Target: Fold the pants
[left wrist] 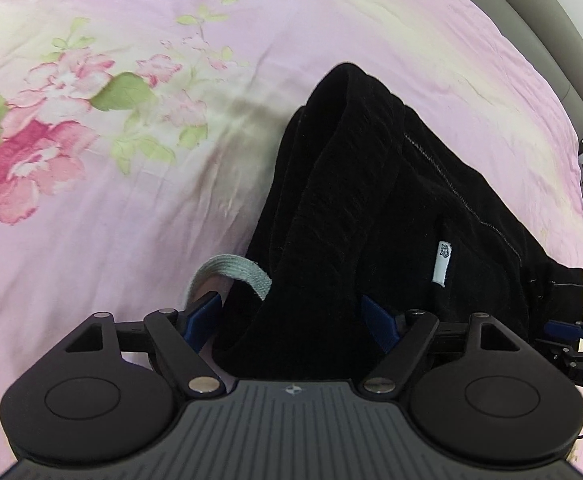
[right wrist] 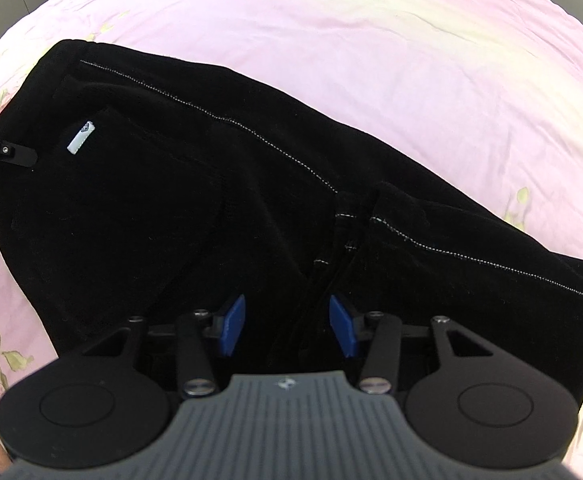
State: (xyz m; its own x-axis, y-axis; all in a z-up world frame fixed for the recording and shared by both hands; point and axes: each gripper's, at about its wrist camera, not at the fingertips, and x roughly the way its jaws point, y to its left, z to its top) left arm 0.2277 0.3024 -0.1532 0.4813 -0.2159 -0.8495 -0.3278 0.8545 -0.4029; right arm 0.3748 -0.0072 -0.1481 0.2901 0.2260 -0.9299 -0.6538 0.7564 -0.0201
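In my left wrist view, my left gripper is standing with jaws spread wide around the waistband end of the black pants lying on the pink floral bed, pads not pressing; only here a grey drawstring is showing. In my right wrist view, my right gripper is hovering half open over the crotch seam, gripping nothing. I judge I'm releasing a fold; next I'm needing fresh grips.
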